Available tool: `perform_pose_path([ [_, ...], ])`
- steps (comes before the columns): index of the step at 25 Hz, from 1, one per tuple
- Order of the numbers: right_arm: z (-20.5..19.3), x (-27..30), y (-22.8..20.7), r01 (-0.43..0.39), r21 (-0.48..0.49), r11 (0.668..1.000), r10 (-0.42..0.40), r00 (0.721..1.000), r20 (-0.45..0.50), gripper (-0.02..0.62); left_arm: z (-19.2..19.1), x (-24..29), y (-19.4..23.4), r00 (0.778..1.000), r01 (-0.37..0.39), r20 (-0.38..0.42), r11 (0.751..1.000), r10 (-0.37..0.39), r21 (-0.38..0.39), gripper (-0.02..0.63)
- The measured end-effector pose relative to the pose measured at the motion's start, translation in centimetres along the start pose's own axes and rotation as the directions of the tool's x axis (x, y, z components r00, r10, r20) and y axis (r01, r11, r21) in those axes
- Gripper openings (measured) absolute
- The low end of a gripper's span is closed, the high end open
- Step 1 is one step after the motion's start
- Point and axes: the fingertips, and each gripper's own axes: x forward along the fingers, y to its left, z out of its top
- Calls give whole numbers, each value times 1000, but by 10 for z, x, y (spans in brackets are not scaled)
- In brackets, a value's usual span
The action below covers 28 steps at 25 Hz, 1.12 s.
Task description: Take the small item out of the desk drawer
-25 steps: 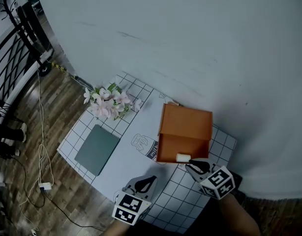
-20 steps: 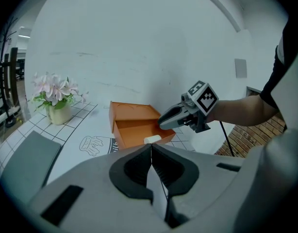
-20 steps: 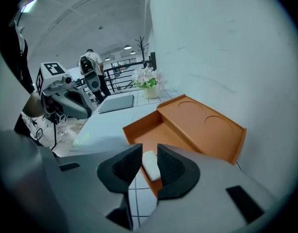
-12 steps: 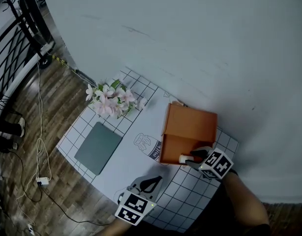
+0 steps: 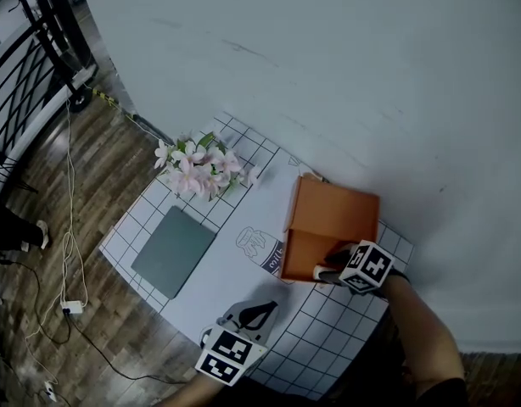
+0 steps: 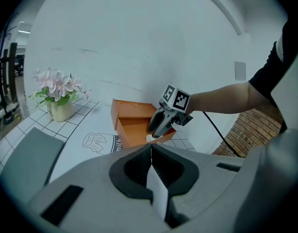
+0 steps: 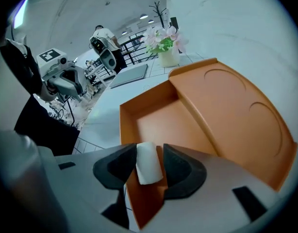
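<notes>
- The right hand-held gripper point(image 5: 322, 274) sits right of centre in the head view, pointing steeply down at the near lip of the pulled-out orange drawer point(image 5: 299, 258). A speck of the small white item point(image 5: 317, 272) shows at its tips.
- The left hand-held gripper point(image 5: 262, 310) hangs low in the same view, over the gridded tabletop point(image 5: 328, 333) and well apart from the drawer.
- In the left gripper view, that gripper's own jaws meet in a closed line with nothing between them. Beyond them, the right hand-held gripper leans into the drawer's front corner.
- In the right gripper view, the jaws have just been opening and stand wide. The small white item lies between them at the drawer's front edge. One pad looks to be just against it and a sliver of orange shows beside the other, so I'd say it is not gripped.
- As I read it, this is the reach for the pick. Next the jaws need to close squarely on the item, clear of the drawer wall, then lift straight up.
</notes>
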Motion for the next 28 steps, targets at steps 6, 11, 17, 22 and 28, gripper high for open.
perform_pose_path([
  [6, -2, 7, 4, -81, 14, 997, 81, 996, -48, 161, -6, -8, 9, 1000, -25, 12, 999, 25, -29, 11],
  [11, -3, 13, 6, -133, 44, 990, 137, 986, -98, 140, -12, -14, 8, 999, -43, 17, 998, 43, -41, 11],
  [17, 2, 5, 7, -96, 20, 995, 96, 995, -40, 121, -18, -24, -4, 999, -45, 25, 998, 46, -46, 11],
  [22, 6, -12, -13, 105, -20, 994, -105, 994, -1, 121, -23, -33, -11, 998, -54, 36, 997, 56, -52, 11],
  [28, -7, -9, -14, 266, -89, 960, -270, 962, -45, 175, -21, -41, -24, 998, -45, 48, 998, 47, -42, 11],
])
